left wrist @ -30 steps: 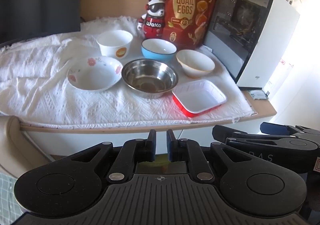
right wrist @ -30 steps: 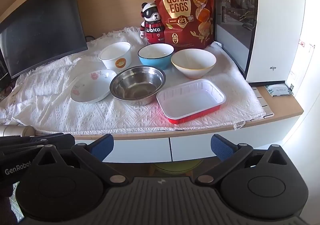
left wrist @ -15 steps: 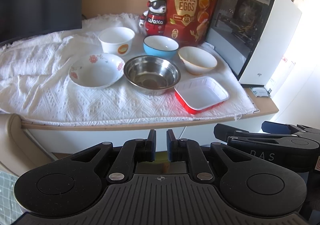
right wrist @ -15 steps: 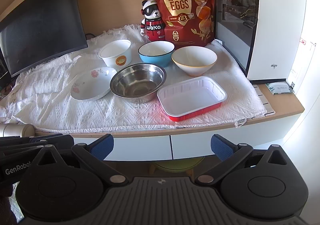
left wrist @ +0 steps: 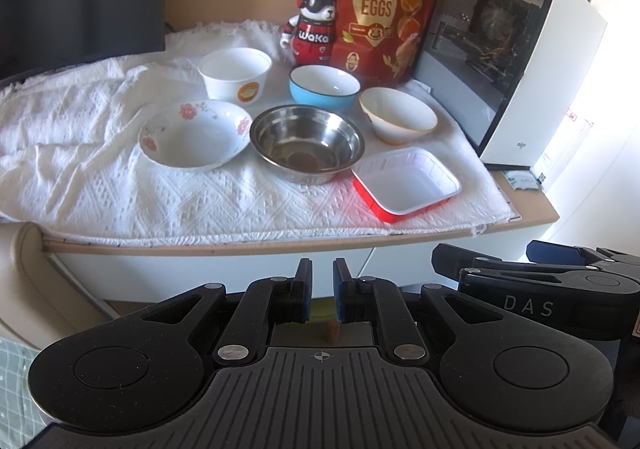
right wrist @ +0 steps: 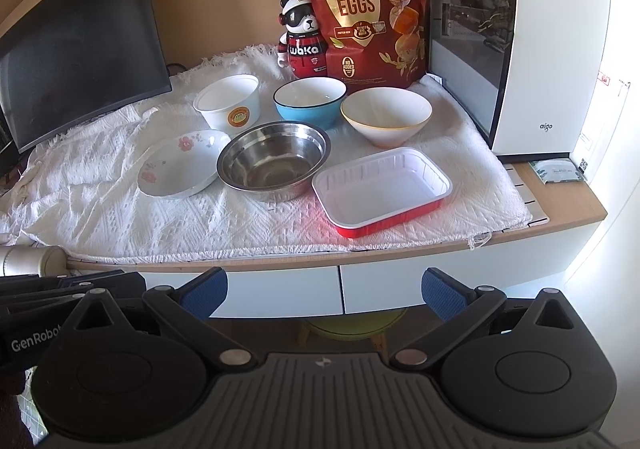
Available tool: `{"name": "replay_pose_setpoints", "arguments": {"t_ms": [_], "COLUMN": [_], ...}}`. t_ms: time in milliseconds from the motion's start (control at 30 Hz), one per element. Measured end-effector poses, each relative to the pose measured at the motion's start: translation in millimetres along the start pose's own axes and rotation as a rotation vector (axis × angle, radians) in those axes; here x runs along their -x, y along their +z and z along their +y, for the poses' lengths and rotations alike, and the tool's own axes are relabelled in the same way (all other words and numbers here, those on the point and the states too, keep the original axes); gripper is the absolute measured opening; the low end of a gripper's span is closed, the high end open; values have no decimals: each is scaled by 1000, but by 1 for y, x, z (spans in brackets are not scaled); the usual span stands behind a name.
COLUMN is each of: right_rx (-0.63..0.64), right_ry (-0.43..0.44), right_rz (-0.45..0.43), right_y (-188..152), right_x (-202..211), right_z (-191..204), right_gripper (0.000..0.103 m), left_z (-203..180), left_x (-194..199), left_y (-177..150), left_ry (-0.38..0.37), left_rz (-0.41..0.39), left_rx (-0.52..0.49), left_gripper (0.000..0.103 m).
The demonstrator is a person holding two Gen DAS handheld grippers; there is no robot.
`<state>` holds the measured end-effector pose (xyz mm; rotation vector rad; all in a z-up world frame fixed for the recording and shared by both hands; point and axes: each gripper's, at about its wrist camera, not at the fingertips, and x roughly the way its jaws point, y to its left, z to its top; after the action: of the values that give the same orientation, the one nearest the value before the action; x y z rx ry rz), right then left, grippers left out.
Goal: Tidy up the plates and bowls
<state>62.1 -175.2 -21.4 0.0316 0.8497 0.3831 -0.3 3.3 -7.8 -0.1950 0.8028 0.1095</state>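
On a white cloth sit a flowered bowl [left wrist: 194,139] [right wrist: 182,163], a steel bowl [left wrist: 307,143] [right wrist: 274,159], a white cup-shaped bowl [left wrist: 236,75] [right wrist: 229,101], a blue bowl [left wrist: 324,91] [right wrist: 310,101], a cream bowl [left wrist: 397,119] [right wrist: 386,115] and a red tray with a white inside [left wrist: 406,183] [right wrist: 382,189]. My left gripper [left wrist: 322,287] is shut and empty, below the desk's front edge. My right gripper [right wrist: 322,291] is open and empty, also in front of the desk.
A dark monitor [right wrist: 80,45] stands at the back left. A panda figure [right wrist: 300,39], a red quail-egg bag [right wrist: 364,9] and a white PC case [right wrist: 520,41] stand at the back and right. Drawers [right wrist: 340,289] lie under the desk edge.
Both grippers have moved slightly closer to the desk; the dishes look a bit larger. Jaw states are unchanged and no dish has moved.
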Motion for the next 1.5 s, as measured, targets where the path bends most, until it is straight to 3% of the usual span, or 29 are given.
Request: {"name": "replay_pose_setpoints", "arguments": {"t_ms": [267,633,867,1067,1100,1167,1233,1300,1367,1500], "right_rx": [-3,-34,-56,-115,-123,-149,-166,-173,-182,-245], "right_ry": [0,-29,-73,-125,-134,-127,-110,-154,-228,-337], "right_rz": [3,19,-59,14,34,108,187,211,195,145], "right_y": [0,19,39,63,67,74,77,79,82,84], "right_x": [-2,-32,-64,-123,-133,-153,-167,-171,-168,-158], "right_z": [1,2,10,22,25,29,33,37,35,0], "right_gripper": [103,103,103,103,103,103,103,103,103,103], "left_z": [3,19,62,111,117,123,124,119,106,54], "left_x": [-6,-30,-58,-107,-114,-132,-157,-176,-193,-220], "left_y": [7,27,50,78,87,105,126,142,154,184], "left_ry": [28,6,-128,-330,-326,-293,-287,-379,-466,-551], "left_rz": [59,27,-58,-52,-59,-22,78,123,119,118], "left_rx": [1,0,85,128,121,95,63,-3,-103,-243], "left_gripper": [13,13,13,13,13,13,13,13,13,13]}}
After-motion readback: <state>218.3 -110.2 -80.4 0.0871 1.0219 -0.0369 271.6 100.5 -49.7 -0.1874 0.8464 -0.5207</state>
